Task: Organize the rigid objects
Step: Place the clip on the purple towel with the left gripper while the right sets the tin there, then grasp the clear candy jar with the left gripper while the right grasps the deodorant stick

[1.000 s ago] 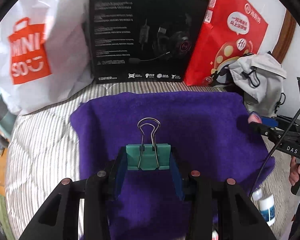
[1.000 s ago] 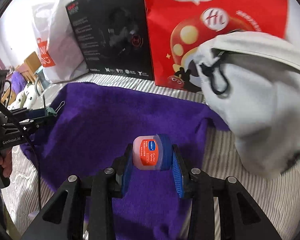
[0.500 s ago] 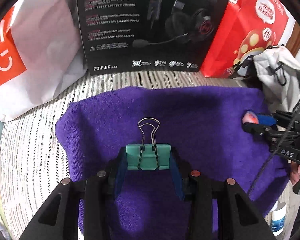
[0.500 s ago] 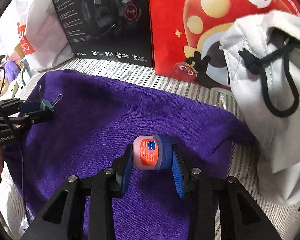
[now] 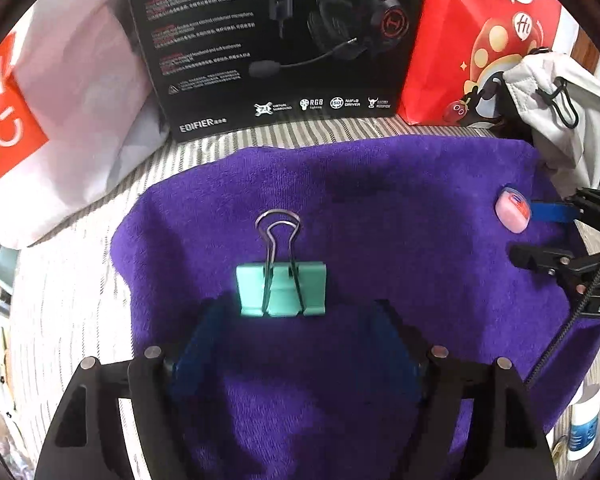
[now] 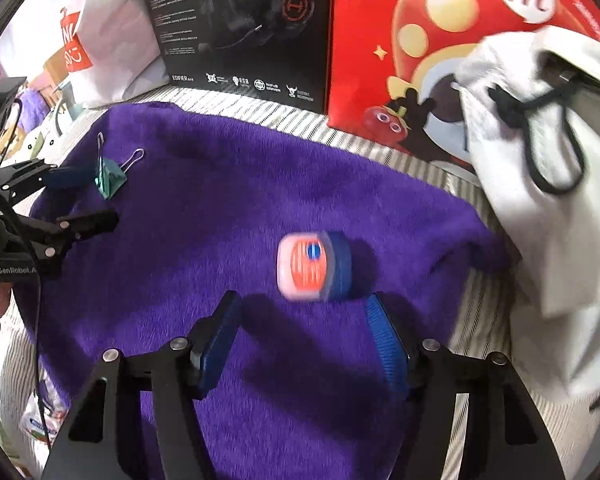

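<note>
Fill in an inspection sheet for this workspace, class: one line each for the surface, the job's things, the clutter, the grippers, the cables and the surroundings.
Surface: purple towel spread over striped bedding.
Job's things: green binder clip on the towel's left part; small jar with a blue lid on its right part, lying on its side, blurred.
Clutter: small white bottle beside the towel's near right edge.
Grippers: left gripper open, just behind the clip; right gripper open, just behind the jar.
Cables: black cable running along the right gripper.
Surroundings: black headset box, red bag, white shopping bag, white drawstring pouch at the back.
</note>
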The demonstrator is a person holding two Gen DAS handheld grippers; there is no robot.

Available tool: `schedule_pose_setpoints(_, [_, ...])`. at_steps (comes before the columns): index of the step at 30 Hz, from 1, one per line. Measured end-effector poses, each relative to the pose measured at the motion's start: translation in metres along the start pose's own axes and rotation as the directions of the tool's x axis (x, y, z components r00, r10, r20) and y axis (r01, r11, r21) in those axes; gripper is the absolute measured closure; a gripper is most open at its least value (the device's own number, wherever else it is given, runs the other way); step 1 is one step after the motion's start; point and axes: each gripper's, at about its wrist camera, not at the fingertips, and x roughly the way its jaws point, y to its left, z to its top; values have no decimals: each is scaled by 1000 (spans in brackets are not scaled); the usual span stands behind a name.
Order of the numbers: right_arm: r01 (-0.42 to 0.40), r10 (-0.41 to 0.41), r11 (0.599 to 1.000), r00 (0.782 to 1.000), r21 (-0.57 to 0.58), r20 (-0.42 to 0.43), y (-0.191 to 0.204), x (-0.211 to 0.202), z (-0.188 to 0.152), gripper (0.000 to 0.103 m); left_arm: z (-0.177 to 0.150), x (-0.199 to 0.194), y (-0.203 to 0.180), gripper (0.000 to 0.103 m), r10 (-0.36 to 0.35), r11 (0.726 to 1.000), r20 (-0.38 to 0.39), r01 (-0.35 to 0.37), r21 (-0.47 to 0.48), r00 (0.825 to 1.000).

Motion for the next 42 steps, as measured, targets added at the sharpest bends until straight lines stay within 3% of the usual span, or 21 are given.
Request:
schedule_pose_setpoints(3, [-5,4,999,1000,37,19,0,-22,-14,38,-9,-4,0,27,-4,999,-2,4,-32,1000])
schedule_pose_setpoints(9, [-21,14,994,998,109,67,5,-80,-55,38,-37,-48,3,28,-29,997,51,33,-76,998])
schedule_pose_setpoints(18, [-28,18,977,999,212,49,13,-131,-142,37,-98,-112,-29,27,-41,999,55,41,4,998])
schedule_pose_setpoints(25, [-49,41,950,999,309,33,9,-149,-203,37,-154,-125,-60,27,-90,996,8,90,20,996])
schedule_pose_setpoints(28, [-32,27,945,999,327,20,9,-148,-214,37,-166,-121,-68,27,-107,994,-5,107,14,994])
schedule_pose_setpoints(38, [-47,42,945,999,325,22,28,-127,-210,37,-174,-93,-84,29,-23,998,-41,25,56,999])
schedule_pose_setpoints(42, [-36,33,946,999,324,14,31,-114,-196,37,-169,-93,-81,43,-34,999,-19,35,41,999])
